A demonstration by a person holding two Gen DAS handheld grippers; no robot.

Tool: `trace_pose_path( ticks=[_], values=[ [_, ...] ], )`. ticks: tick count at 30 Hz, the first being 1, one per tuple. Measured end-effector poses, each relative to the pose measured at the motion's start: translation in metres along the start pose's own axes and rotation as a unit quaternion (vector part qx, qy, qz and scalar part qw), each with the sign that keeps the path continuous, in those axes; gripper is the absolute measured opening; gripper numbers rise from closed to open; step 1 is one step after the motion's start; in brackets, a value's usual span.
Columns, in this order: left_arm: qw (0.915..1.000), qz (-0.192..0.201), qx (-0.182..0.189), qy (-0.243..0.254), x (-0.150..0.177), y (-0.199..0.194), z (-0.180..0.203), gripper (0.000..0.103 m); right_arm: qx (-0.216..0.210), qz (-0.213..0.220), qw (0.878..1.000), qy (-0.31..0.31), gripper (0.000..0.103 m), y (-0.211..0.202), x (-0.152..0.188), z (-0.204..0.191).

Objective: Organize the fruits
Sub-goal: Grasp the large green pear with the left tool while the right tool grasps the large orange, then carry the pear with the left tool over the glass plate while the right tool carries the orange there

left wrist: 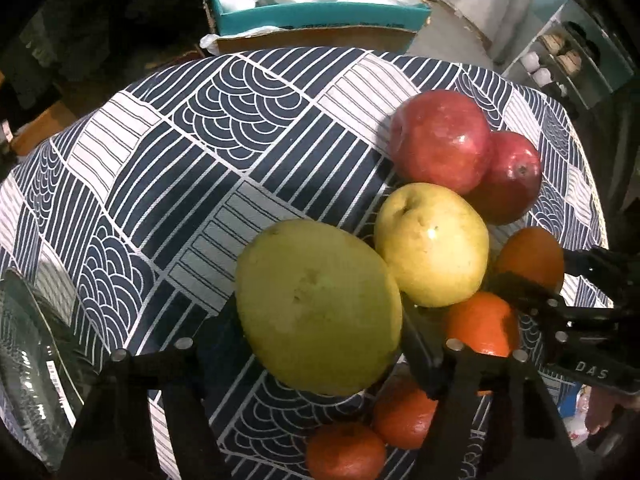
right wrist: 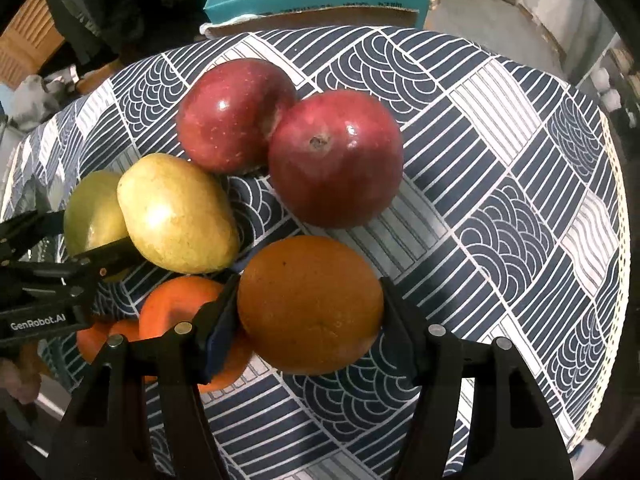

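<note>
On the patterned tablecloth (left wrist: 192, 168) lies a cluster of fruit. My left gripper (left wrist: 320, 332) is shut on a large yellow-green pear (left wrist: 316, 304), one pad on each side of it. A yellow pear (left wrist: 432, 244) and two red apples (left wrist: 440, 140) (left wrist: 516, 176) lie just beyond, with several tangerines (left wrist: 480, 324) beside and below my fingers. My right gripper (right wrist: 310, 320) is shut on a big orange (right wrist: 310, 304). Behind it are the red apples (right wrist: 336, 160), the yellow pear (right wrist: 176, 216) and the green pear (right wrist: 92, 216), which the left gripper (right wrist: 80, 248) holds.
A ribbed glass plate (left wrist: 28, 360) sits at the table's left edge. Past the far edge stands a teal box (left wrist: 320, 12) with plastic bags on a cardboard carton. A white shelf (left wrist: 560, 56) stands at the right. A person's hand (right wrist: 16, 380) shows at lower left.
</note>
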State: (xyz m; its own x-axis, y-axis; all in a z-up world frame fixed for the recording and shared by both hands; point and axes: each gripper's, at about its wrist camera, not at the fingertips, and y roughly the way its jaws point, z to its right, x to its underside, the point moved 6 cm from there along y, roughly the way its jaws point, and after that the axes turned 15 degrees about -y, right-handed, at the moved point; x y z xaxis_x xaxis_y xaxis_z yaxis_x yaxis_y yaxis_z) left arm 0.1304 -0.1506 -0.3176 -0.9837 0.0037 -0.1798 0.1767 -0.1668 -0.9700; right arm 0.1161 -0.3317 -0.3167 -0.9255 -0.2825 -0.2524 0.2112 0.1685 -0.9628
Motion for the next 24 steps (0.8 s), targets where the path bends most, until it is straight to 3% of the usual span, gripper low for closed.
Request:
trace_pose_path(
  ticks=[10, 24],
  values=[
    [0.9994, 0.027, -0.017, 0.014, 0.010, -0.013, -0.003, 0.073, 0.026, 0.037, 0.999, -0.027, 0.066, -0.015, 0.001, -0.025],
    [0.9950, 0.099, -0.002, 0.014, 0.025, -0.079, -0.008, 0.073, 0.047, 0.104, 0.993, -0.042, 0.066, -0.060, 0.001, -0.056]
  ],
)
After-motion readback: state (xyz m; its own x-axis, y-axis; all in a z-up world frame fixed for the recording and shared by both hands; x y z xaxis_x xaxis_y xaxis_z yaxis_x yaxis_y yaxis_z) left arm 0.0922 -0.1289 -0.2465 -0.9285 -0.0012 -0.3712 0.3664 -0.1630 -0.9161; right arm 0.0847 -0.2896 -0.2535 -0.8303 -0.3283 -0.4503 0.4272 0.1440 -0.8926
